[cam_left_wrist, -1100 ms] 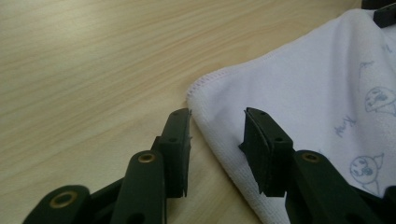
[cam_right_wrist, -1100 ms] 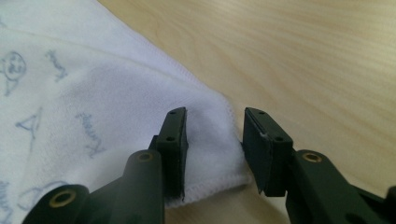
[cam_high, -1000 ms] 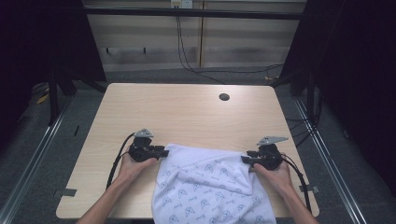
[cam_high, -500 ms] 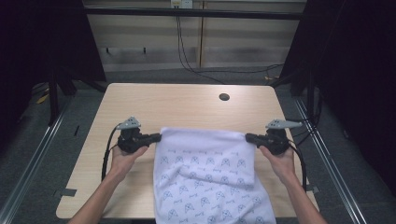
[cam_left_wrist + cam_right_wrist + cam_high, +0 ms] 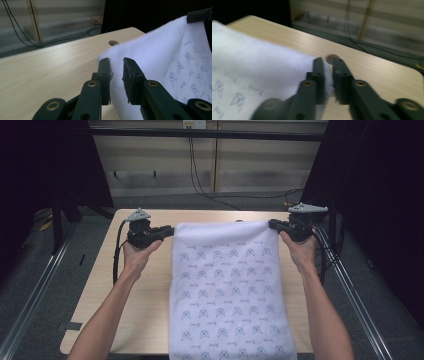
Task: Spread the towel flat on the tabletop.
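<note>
A white towel (image 5: 227, 290) printed with small blue figures hangs stretched between the two grippers above a light wooden table (image 5: 150, 285), its top edge drawn level and its lower part draping down toward six o'clock, over the near edge of the table in the high view. The left gripper (image 5: 167, 231) sits at nine o'clock of the towel and pinches its upper left corner; in the left gripper view the cloth lies between the black jaws, which have just been opening a little while the cloth stays caught between them. The right gripper (image 5: 273, 224) sits at three o'clock and pinches the upper right corner; in the right gripper view a wad of white cloth is squeezed between the pads, and these jaws too have just been easing apart slightly. Each gripper is held in a hand, with bare forearms coming in from six o'clock.

The table top is pale wood grain with rounded corners. A small round dark hole (image 5: 114, 43) lies in the surface toward twelve o'clock, just behind the towel's top edge. Grey floor surrounds the table, with metal rails (image 5: 30, 290) running along both sides. At twelve o'clock stands a pale panelled wall with black cables (image 5: 200, 180) trailing down to the floor. Dark curtains (image 5: 380, 195) close off the room at ten and two o'clock.
</note>
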